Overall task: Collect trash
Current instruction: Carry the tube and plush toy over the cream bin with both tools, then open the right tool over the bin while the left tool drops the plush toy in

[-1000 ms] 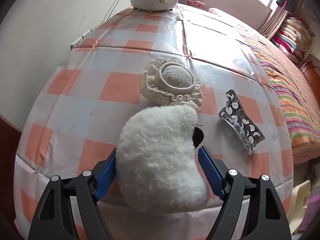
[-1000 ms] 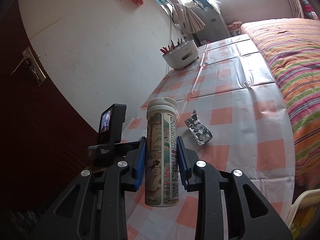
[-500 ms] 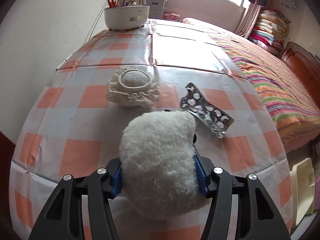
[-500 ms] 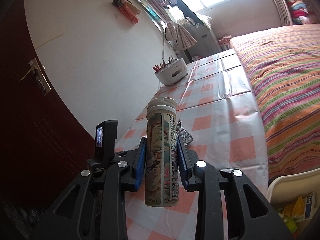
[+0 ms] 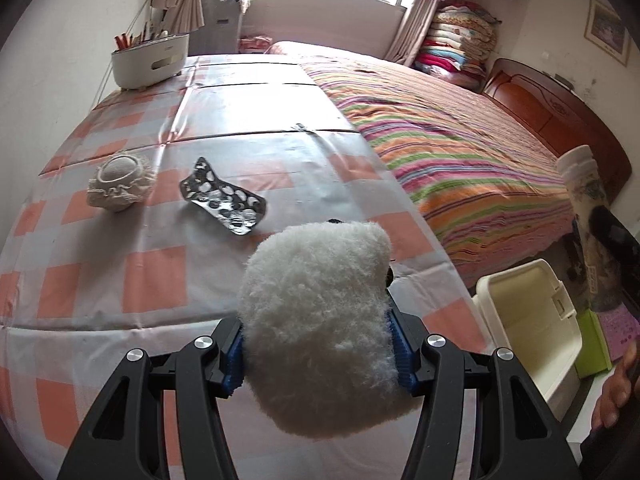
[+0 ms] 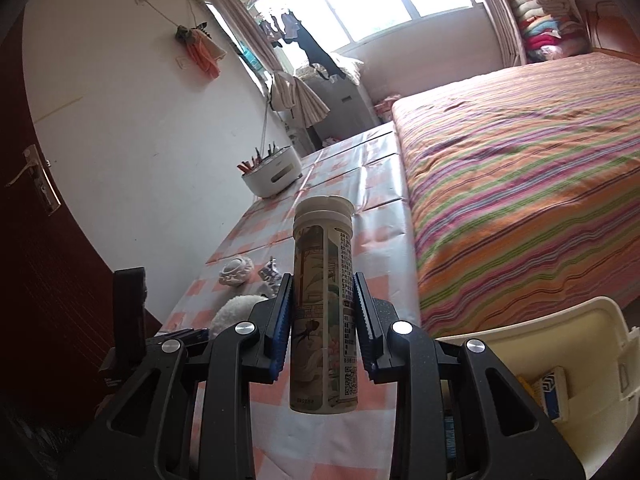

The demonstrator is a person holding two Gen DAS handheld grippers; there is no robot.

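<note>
Both hands carrying trash toward the bin

Left wrist view: the left gripper [image 5: 318, 354] is squeezing a fluffy white ball [image 5: 320, 320] above the checked tablecloth [image 5: 120, 288]; it looks soft, light, best pinched mid-body; right wrist view: the right gripper [image 6: 322, 320] is clamping an upright printed tube [image 6: 323, 312], seemingly stiff, slick, near the cream bin [image 6: 560, 360].

Right gripper [image 6: 323, 320] clamped on upright tube [image 6: 323, 300], above checked table [image 6: 360, 200]. Bin [image 6: 560, 360] at lower right, bed [image 6: 520, 184] beyond. Basket [image 6: 274, 174] far back; fluffy white thing [image 6: 234, 310] at left.
</note>
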